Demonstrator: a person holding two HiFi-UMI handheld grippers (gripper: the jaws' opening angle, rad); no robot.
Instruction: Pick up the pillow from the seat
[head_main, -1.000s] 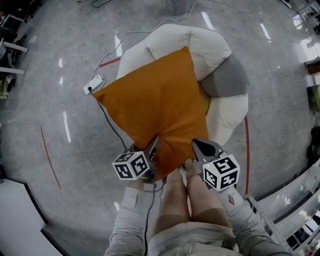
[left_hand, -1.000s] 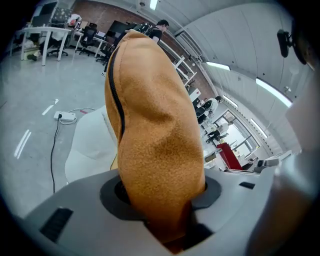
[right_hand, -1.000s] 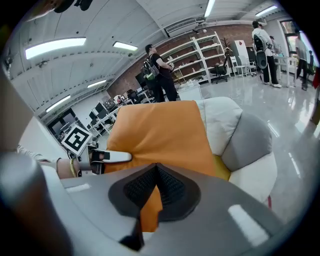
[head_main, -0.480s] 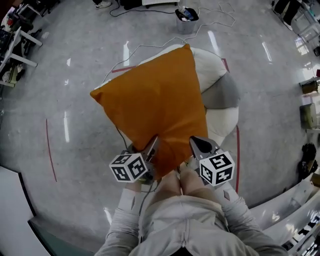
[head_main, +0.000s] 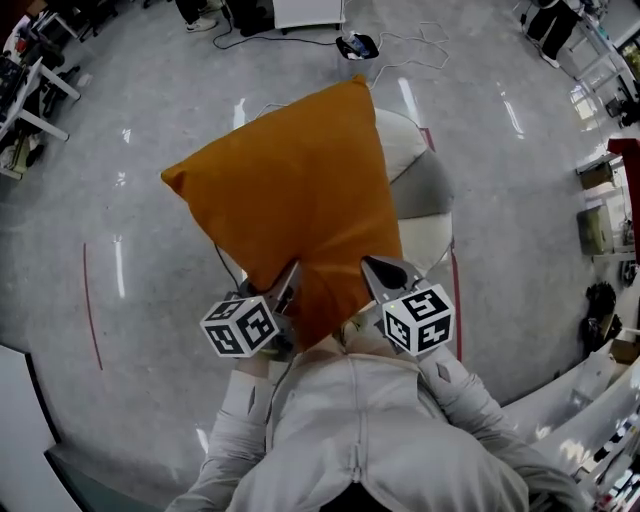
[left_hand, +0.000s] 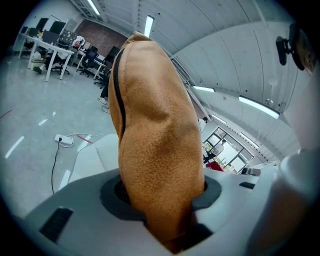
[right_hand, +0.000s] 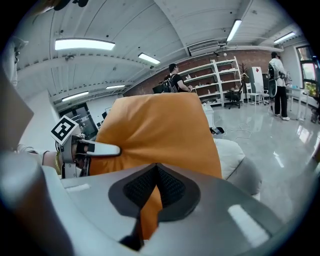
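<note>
An orange pillow (head_main: 290, 200) hangs in the air above the white and grey seat (head_main: 432, 225), held by its near edge. My left gripper (head_main: 290, 283) is shut on the pillow's near left part; its view is filled by the pillow (left_hand: 155, 150) clamped between the jaws. On the near right part, my right gripper (head_main: 372, 275) is shut too, with a fold of pillow (right_hand: 155, 135) pinched in the jaws. The left gripper (right_hand: 95, 149) also shows in the right gripper view. Most of the seat is hidden under the pillow.
A power strip with a cable (left_hand: 65, 142) lies on the grey floor left of the seat. Red floor lines (head_main: 90, 310) run at left and right. Desks and chairs (left_hand: 55, 45) stand far left, shelving (right_hand: 212, 80) and people far off. My legs stand below the grippers.
Both grippers rose with the pillow, which lifted off the seat and now covers more of it in the head view. The person's body came further into view.
</note>
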